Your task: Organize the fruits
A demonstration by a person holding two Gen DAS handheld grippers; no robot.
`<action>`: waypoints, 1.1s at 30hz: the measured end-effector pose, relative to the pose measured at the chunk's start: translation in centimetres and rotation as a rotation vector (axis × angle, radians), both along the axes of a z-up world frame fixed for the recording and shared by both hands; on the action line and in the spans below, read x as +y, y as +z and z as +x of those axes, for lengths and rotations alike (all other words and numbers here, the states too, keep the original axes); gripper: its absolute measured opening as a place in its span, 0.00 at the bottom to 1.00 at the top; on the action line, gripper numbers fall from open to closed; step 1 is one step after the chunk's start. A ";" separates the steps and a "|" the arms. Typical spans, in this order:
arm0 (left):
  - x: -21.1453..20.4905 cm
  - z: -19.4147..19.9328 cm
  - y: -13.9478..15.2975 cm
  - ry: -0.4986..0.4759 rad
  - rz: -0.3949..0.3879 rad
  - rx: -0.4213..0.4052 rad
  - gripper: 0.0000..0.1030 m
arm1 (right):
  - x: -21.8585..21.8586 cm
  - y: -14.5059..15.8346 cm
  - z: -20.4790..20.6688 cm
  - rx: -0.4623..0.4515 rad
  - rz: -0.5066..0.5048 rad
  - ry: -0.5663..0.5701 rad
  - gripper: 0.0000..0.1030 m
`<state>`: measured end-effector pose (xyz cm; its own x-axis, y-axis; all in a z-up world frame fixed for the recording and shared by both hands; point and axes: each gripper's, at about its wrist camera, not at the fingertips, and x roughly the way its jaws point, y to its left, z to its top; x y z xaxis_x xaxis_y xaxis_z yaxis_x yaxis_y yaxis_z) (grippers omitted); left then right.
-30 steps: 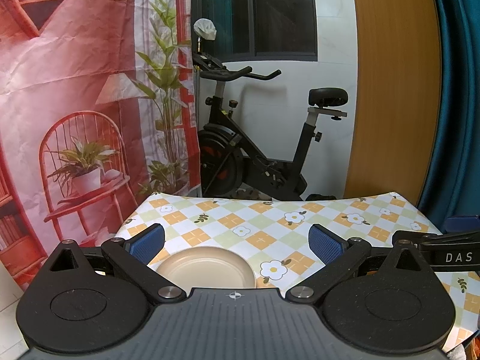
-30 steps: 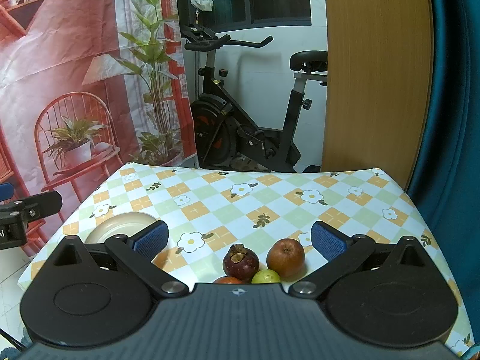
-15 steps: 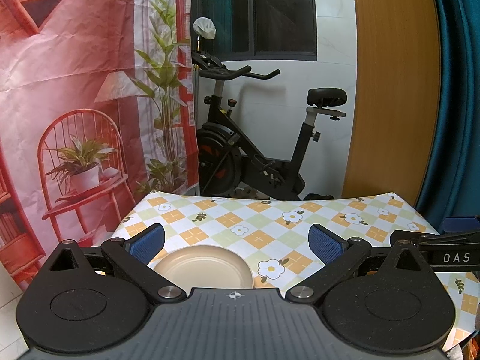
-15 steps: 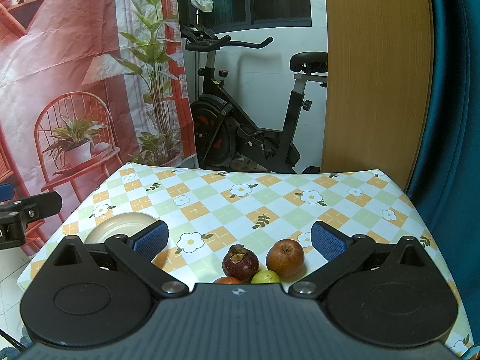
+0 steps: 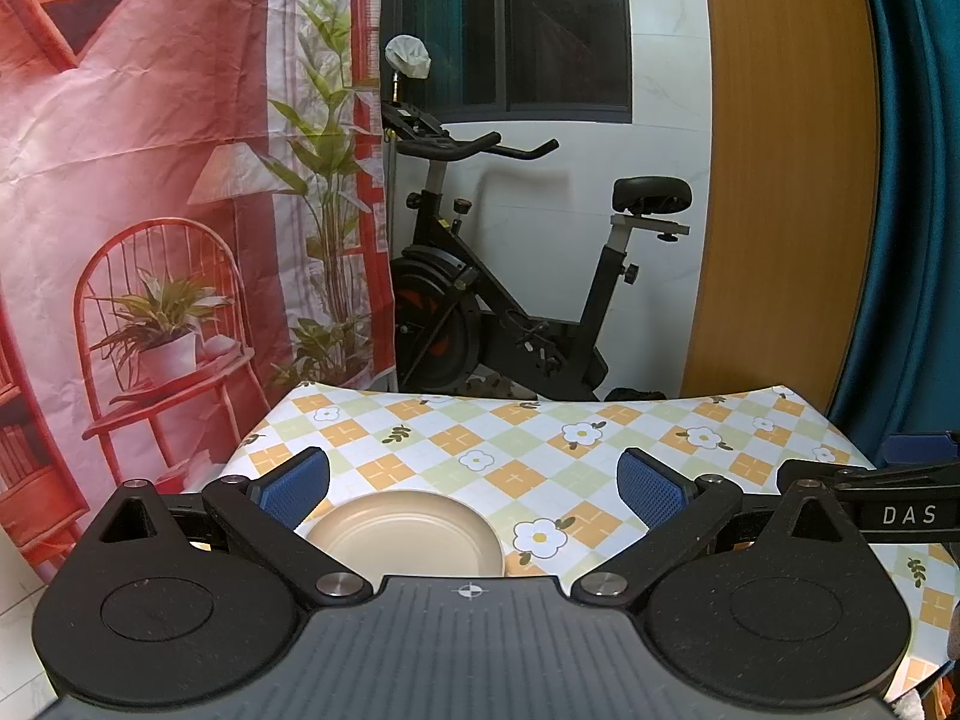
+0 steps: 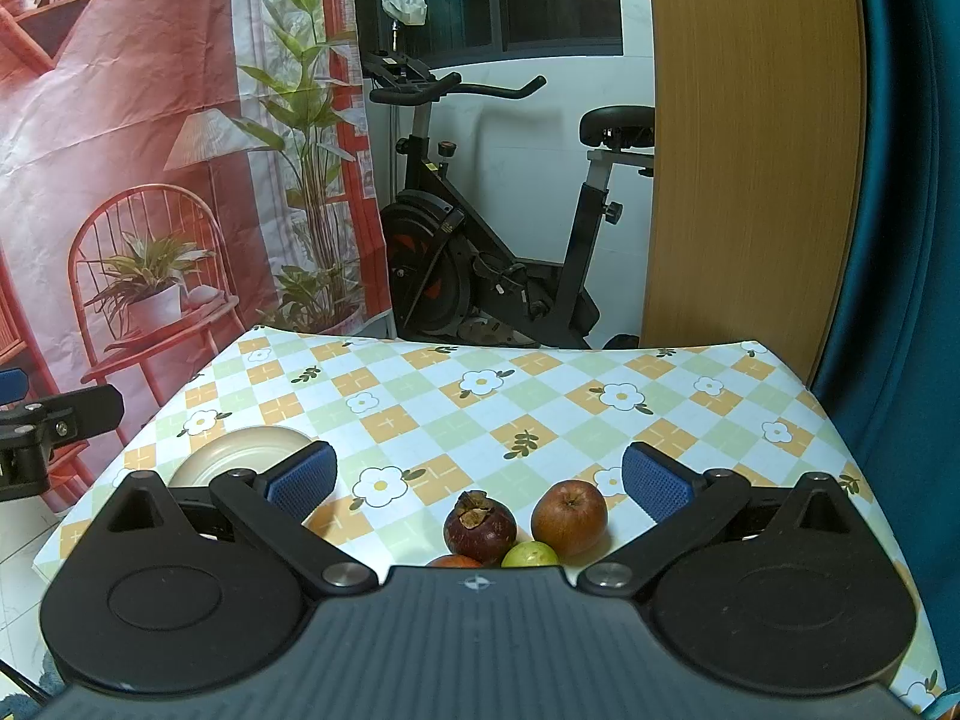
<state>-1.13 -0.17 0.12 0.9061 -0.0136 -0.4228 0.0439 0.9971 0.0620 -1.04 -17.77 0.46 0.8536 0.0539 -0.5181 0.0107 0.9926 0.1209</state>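
Four fruits (image 6: 522, 531) unpicked; step = reach. Right gripper (image 6: 477, 480) & left gripper (image 5: 474, 483) spread wide, nothing held. Next: grab mangosteen (image 6: 479, 527), move to plate (image 5: 408, 534).

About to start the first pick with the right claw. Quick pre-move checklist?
1. Right claw open and holding nothing: ok.
2. Left claw open and holding nothing: ok.
3. Plate bare and ready for fruit: ok.
4. Fruit in front of the right claw: ok. The mangosteen and apple sit between its fingers on the tablecloth.
5. Fruit count: cannot tell. A green fruit and an orange-red fruit are partly hidden behind the claw body; more may lie below.
6. Apple free to lift alone: cannot tell. It looks to be touching the green fruit.
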 end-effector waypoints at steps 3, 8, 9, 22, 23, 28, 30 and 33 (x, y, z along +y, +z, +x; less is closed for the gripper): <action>0.0 0.0 0.0 0.000 -0.001 0.000 1.00 | 0.0 0.1 0.0 0.000 0.000 0.001 1.00; 0.0 0.0 0.0 -0.001 -0.001 0.000 1.00 | 0.0 0.0 0.0 -0.001 0.000 0.000 1.00; 0.0 0.0 0.0 0.000 -0.001 0.000 1.00 | 0.0 0.1 0.0 -0.001 0.000 0.000 1.00; 0.0 0.0 0.0 -0.001 -0.005 0.004 1.00 | -0.1 0.1 0.0 -0.002 -0.001 0.000 1.00; 0.1 0.0 0.0 -0.002 -0.007 0.005 1.00 | 0.0 0.0 -0.1 -0.003 -0.001 -0.001 1.00; 0.0 0.0 0.0 -0.001 -0.006 0.008 1.00 | 0.0 0.0 -0.1 -0.003 -0.002 -0.001 1.00; 0.0 0.0 0.0 0.000 -0.008 0.010 1.00 | -0.1 0.1 0.0 -0.005 0.000 -0.001 1.00; 0.2 0.0 -0.1 0.003 -0.010 0.013 1.00 | -0.2 0.4 0.1 -0.005 0.003 0.001 1.00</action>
<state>-1.13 -0.01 0.01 0.9005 -0.0155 -0.4345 0.0421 0.9978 0.0518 -0.91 -17.99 0.84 0.8562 0.0568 -0.5135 0.0088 0.9922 0.1243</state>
